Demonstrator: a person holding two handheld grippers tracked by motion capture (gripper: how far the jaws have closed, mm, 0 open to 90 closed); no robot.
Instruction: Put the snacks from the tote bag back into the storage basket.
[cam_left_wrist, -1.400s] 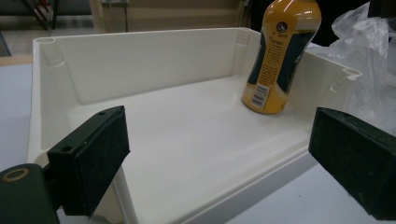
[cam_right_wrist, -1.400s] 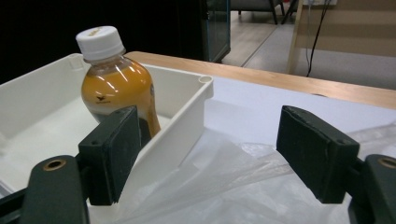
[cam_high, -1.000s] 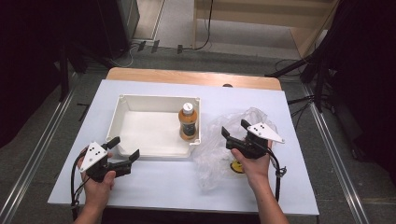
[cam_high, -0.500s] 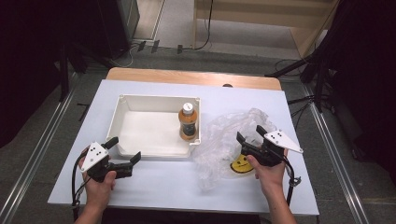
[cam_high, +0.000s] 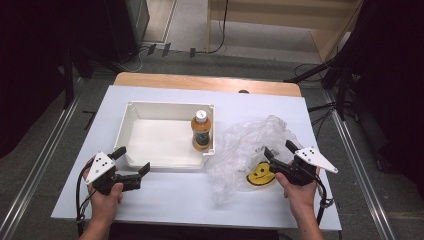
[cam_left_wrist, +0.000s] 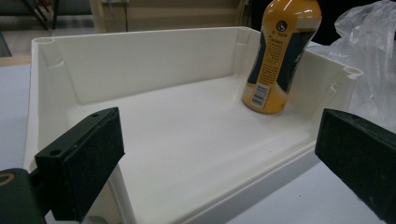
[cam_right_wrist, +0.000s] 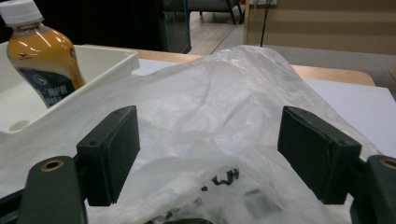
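Beside the clear bag (cam_high: 250, 150), the right tool (cam_high: 281, 154), jaws apart

Evenly lit from overhead; white desk (cam_high: 180, 200) bright, surroundings falling to near black at both sides of the high view. Soft, short shadows beneath the white tray (cam_high: 131, 131) and along its inner walls. Mild glare on the crinkled clear plastic bag (cam_high: 250, 145) and on the shoulder of the orange bottle (cam_left_wrist: 280, 51). High view slightly soft and grainy. Near pads (cam_left_wrist: 81, 161) in both gripper views blurred; background beyond the desk out of focus.
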